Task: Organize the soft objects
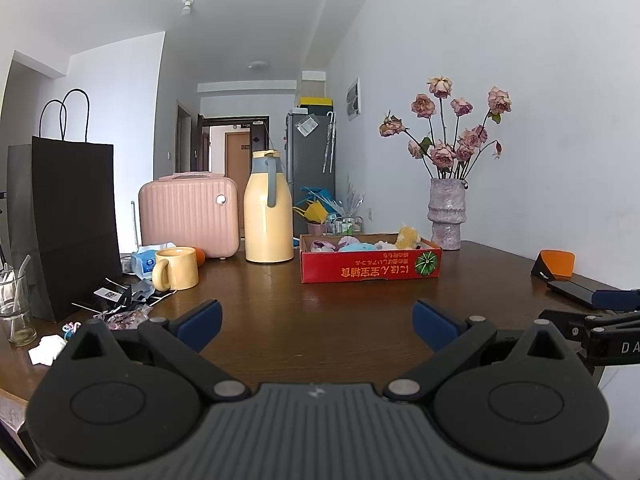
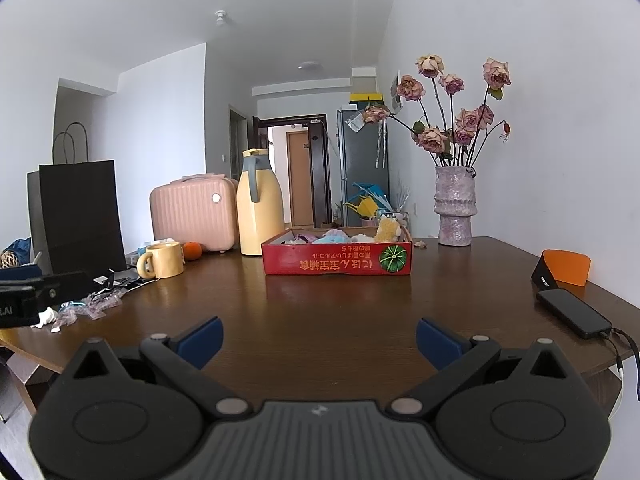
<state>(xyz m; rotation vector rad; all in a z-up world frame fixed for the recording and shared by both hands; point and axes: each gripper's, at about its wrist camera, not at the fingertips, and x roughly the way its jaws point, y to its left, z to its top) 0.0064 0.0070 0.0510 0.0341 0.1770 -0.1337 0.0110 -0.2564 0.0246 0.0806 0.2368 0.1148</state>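
A shallow red cardboard box (image 1: 370,270) stands on the brown table, also in the right wrist view (image 2: 336,264). Several soft plush toys lie in it: a yellow one (image 1: 407,237) (image 2: 387,230), a light blue one (image 1: 356,246) (image 2: 335,235) and a pink one (image 1: 320,245). My left gripper (image 1: 317,325) is open and empty, low over the table's near part. My right gripper (image 2: 319,341) is open and empty, well short of the box. The right gripper shows at the right edge of the left wrist view (image 1: 608,300).
A yellow jug (image 1: 268,208), pink case (image 1: 188,214), yellow mug (image 1: 176,269), black paper bag (image 1: 68,220) and small clutter (image 1: 120,300) stand left. A vase of dried roses (image 1: 447,214) stands right of the box. A black phone (image 2: 573,313) and an orange-black item (image 2: 564,267) lie right.
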